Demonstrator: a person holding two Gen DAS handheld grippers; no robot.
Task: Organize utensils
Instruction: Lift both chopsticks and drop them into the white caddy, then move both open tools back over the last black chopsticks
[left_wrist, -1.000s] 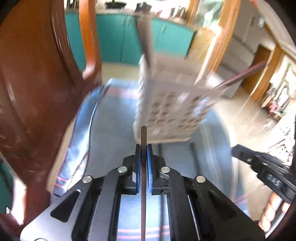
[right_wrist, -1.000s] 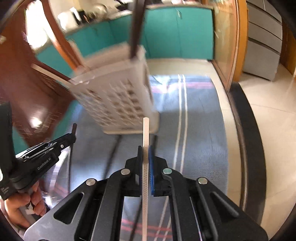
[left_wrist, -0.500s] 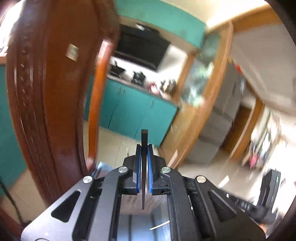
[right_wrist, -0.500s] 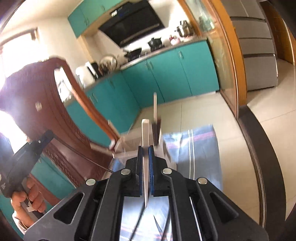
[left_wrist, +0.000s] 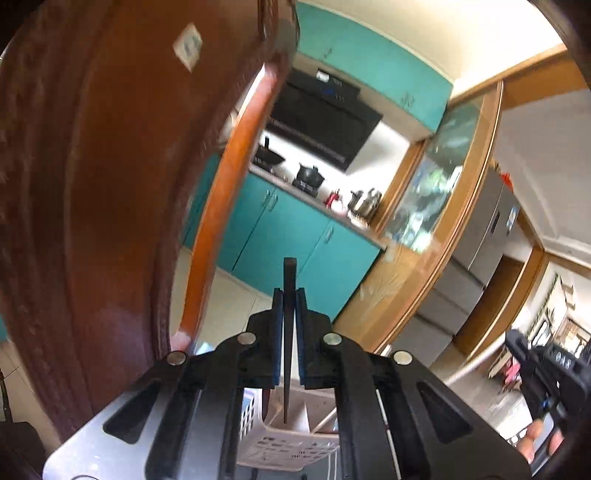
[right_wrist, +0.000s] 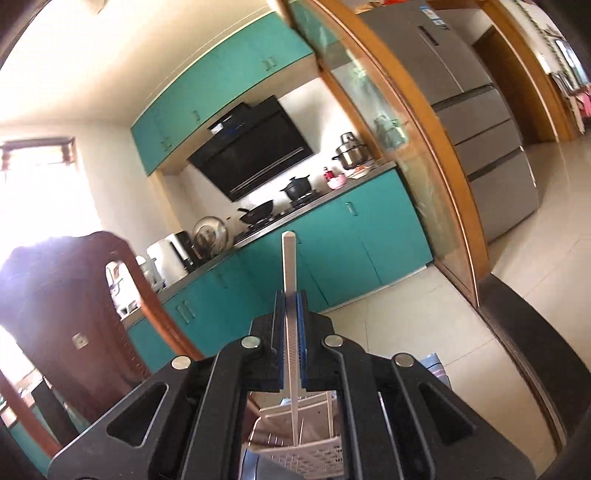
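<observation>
Chopsticks clamped above the utensil basket

Kitchen background fills both wrist views: we see teal cabinets (right_wrist: 373, 236) under a black range hood (right_wrist: 255, 151), with a steel refrigerator (right_wrist: 476, 110) at the right. In the left wrist view a dark wooden chair back (left_wrist: 92, 192) crowds the left side close to the tool, while open floor lies ahead and to the right. Below both tools we see the white perforated utensil basket (left_wrist: 291, 443), its dividers visible through the gap in each frame. The left gripper (left_wrist: 290, 317) has its blue pads pressed together on a dark chopstick (left_wrist: 289, 288), which stands upright, its lower tip reaching down over a basket compartment; we cannot tell whether it touches the bottom. The right gripper (right_wrist: 290, 317) is likewise closed on a white chopstick (right_wrist: 289, 266), upright, its lower end running down into the basket opening (right_wrist: 303, 446). At the right edge of the left view we glimpse the other handheld tool (left_wrist: 543, 373), well apart.
</observation>
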